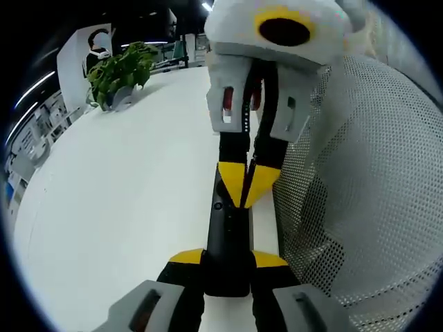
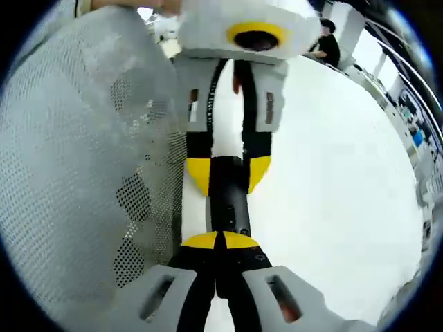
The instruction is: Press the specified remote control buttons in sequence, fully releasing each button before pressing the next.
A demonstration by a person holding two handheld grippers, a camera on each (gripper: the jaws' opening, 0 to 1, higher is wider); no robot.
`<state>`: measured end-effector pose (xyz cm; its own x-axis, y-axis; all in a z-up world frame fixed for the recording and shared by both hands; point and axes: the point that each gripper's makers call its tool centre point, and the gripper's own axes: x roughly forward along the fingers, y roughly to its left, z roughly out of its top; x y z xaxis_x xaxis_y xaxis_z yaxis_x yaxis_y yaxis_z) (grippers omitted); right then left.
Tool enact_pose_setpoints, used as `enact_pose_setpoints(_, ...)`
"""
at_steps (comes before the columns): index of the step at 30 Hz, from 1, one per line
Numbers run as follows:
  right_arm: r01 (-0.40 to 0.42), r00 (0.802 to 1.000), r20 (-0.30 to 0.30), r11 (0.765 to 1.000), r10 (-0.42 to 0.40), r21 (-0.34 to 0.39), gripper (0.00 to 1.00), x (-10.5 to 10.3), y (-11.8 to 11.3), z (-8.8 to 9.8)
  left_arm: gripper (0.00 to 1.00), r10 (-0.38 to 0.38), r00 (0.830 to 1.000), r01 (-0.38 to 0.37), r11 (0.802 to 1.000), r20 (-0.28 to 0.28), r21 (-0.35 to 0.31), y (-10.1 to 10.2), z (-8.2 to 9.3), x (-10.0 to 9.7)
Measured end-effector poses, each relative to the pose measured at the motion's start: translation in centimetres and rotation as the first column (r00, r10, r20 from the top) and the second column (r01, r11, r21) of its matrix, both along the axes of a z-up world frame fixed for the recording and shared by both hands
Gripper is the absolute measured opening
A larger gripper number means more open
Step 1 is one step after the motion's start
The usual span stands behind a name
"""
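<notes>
Now the big white table (image 1: 124, 200) is taking most of the room in front of me, and a grey mesh surface (image 1: 367, 180), maybe the back of a chair, is standing just beside its edge. At the far end of the table a green plant (image 1: 121, 72) is sitting in a pot, well apart from the work.

Near the table edge the black remote control (image 1: 227, 242) is lying long and narrow, and the person is holding it with the left gripper (image 1: 228, 259), whose yellow-tipped jaws are clamping the near end from both sides. From the opposite end the right gripper (image 2: 220, 241) is coming with its jaws brought together to one point, and this point is resting on the top face of the remote, where a button is probably being pressed.

What can go wrong, I think: the closed tip is wide compared with the buttons, so it may be pushing two at once, or sliding off the smooth face. If the left grip is loosening, the remote can be tipping toward the table edge, which is very near.

Which button is under the tip is hidden by the jaws themselves. I am seeing only one or two small round buttons, and their marks are too small for reading.
</notes>
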<state>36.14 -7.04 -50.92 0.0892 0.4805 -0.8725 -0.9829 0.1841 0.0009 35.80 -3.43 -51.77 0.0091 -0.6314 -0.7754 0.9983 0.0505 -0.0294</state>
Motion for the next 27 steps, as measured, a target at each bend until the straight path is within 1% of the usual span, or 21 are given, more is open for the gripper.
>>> enact_pose_setpoints(2,0.042,0.999,0.017,0.999,-0.042,0.003,0.0,0.9,-0.6,0.1,0.24,0.0,1.0,0.0,1.0,0.0,-0.001,0.0,0.0,0.0)
enact_pose_setpoints(5,0.072,0.996,-0.051,0.997,-0.071,0.03,0.0,0.8,-0.7,0.0,0.24,0.0,1.0,0.0,1.0,-0.004,-0.004,0.0,0.0,0.0)
enact_pose_setpoints(6,0.07,0.996,-0.066,0.996,-0.067,0.047,0.0,0.7,-0.4,0.0,0.24,0.0,1.0,0.0,1.0,-0.004,-0.004,0.0,0.0,0.0)
enact_pose_setpoints(7,0.064,0.996,-0.068,0.997,-0.061,0.047,0.0,0.6,-0.2,0.0,0.24,0.0,1.0,0.0,1.0,-0.004,-0.005,0.0,0.0,0.0)
enact_pose_setpoints(9,0.037,0.998,-0.057,0.999,-0.035,0.039,0.0,0.5,0.1,-0.2,0.24,0.0,1.0,0.0,1.0,-0.004,-0.004,0.0,0.1,0.0)
enact_pose_setpoints(10,0.018,0.999,-0.046,1.0,-0.017,0.023,0.0,0.5,0.2,-0.4,0.24,0.0,1.0,0.0,1.0,-0.004,-0.004,0.0,0.1,0.0)
enact_pose_setpoints(13,-0.007,0.999,-0.051,1.0,0.008,0.026,0.0,0.3,0.8,-0.3,0.24,0.001,1.0,-0.001,1.0,-0.003,-0.005,0.0,0.0,0.0)
enact_pose_setpoints(14,-0.055,0.998,-0.031,0.998,0.055,0.003,0.0,0.4,0.7,-0.4,0.24,0.001,1.0,-0.001,1.0,-0.003,-0.005,0.0,0.0,0.0)
enact_pose_setpoints(15,-0.079,0.997,-0.022,0.997,0.078,-0.011,0.0,0.3,0.6,-0.4,0.24,0.001,1.0,-0.001,1.0,-0.003,-0.006,0.0,0.0,0.0)
enact_pose_setpoints(20,-0.153,0.988,-0.03,0.987,0.152,-0.054,0.0,0.1,0.7,-0.4,0.24,0.0,1.0,0.0,1.0,-0.003,-0.008,0.0,0.1,0.0)
enact_pose_setpoints(21,-0.221,0.975,-0.02,0.972,0.221,-0.081,0.0,0.1,0.8,-0.4,0.24,0.0,1.0,0.0,1.0,-0.003,-0.008,0.0,0.1,0.0)
enact_pose_setpoints(22,-0.238,0.971,-0.015,0.967,0.238,-0.086,0.0,0.0,0.8,-0.4,0.24,0.0,1.0,0.0,1.0,-0.004,-0.009,0.0,0.1,0.0)
enact_pose_setpoints(23,-0.288,0.957,-0.005,0.952,0.289,-0.107,0.0,0.0,0.9,-0.4,0.24,0.0,1.0,0.0,1.0,-0.004,-0.009,0.0,0.0,0.0)
enact_pose_setpoints(25,-0.342,0.938,-0.001,0.93,0.345,-0.132,0.0,-0.1,0.9,-0.4,0.24,0.0,1.0,0.0,1.0,-0.004,-0.009,0.0,0.1,0.0)
enact_pose_setpoints(26,-0.384,0.922,0.002,0.912,0.388,-0.148,0.0,-0.1,0.9,-0.5,0.24,0.0,1.0,0.0,1.0,-0.004,-0.01,0.0,0.1,0.0)
enact_pose_setpoints(27,-0.408,0.91,0.001,0.899,0.414,-0.16,0.0,-0.2,0.9,-0.5,0.24,-0.001,1.0,0.001,1.0,-0.004,-0.011,0.0,0.1,0.0)
